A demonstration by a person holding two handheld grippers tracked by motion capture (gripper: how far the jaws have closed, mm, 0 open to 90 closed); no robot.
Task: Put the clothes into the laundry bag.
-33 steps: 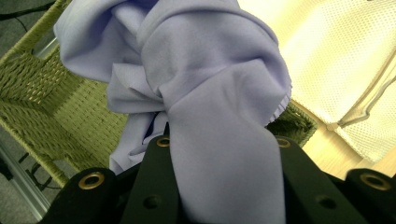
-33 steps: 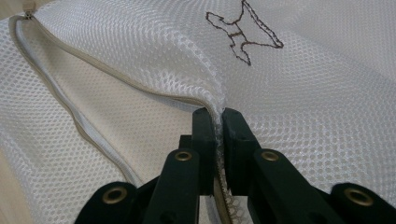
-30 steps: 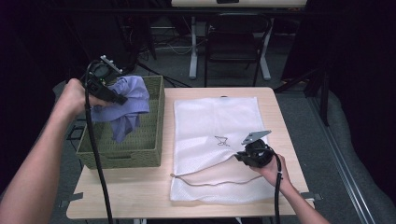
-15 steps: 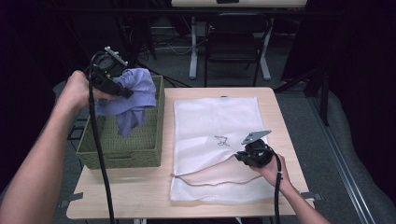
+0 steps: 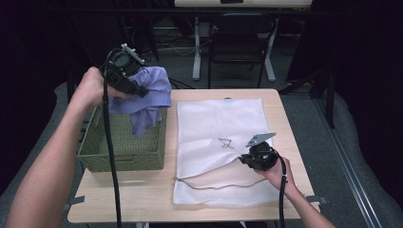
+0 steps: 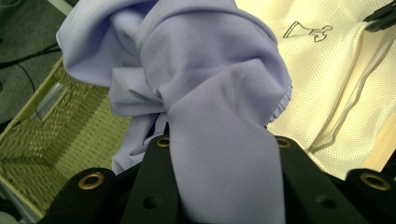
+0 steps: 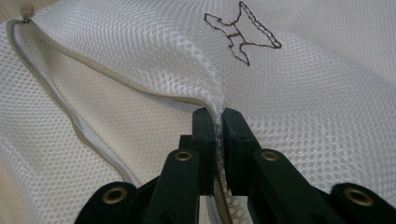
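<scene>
While the left hand-held gripper (image 5: 142,91) hangs above the woven green basket (image 5: 123,142) with a lilac garment (image 5: 149,97) clamped between its jaws, the right hand-held gripper (image 5: 243,159) pinches the upper lip of a white mesh laundry bag (image 5: 218,123) on the worktop (image 5: 142,194), its jaws pressed together on the mesh just beside the zipper (image 7: 70,116).

The step in hand looks like the carry: the garment is out of the basket and has yet to reach the bag. Judging from how things lie, the next move calls for swinging the left hand-held gripper across toward the right one, lowering the bunched cloth to the slit that the right hand-held gripper holds up, and feeding it under the raised lip. The opening seems shallow, so the right side may need to lift the mesh higher first.

The garment is soft, matte lilac fabric, gathered into thick folds that drape ahead of and below the left jaws; in the left gripper view a finely crimped edge (image 6: 280,109) shows on one fold. A loose tail hangs down toward the basket's rim. The bag lies flat, well off to the side of the left hand-held gripper, with a small dark stitched emblem (image 7: 240,32) just beyond the right jaws.
</scene>
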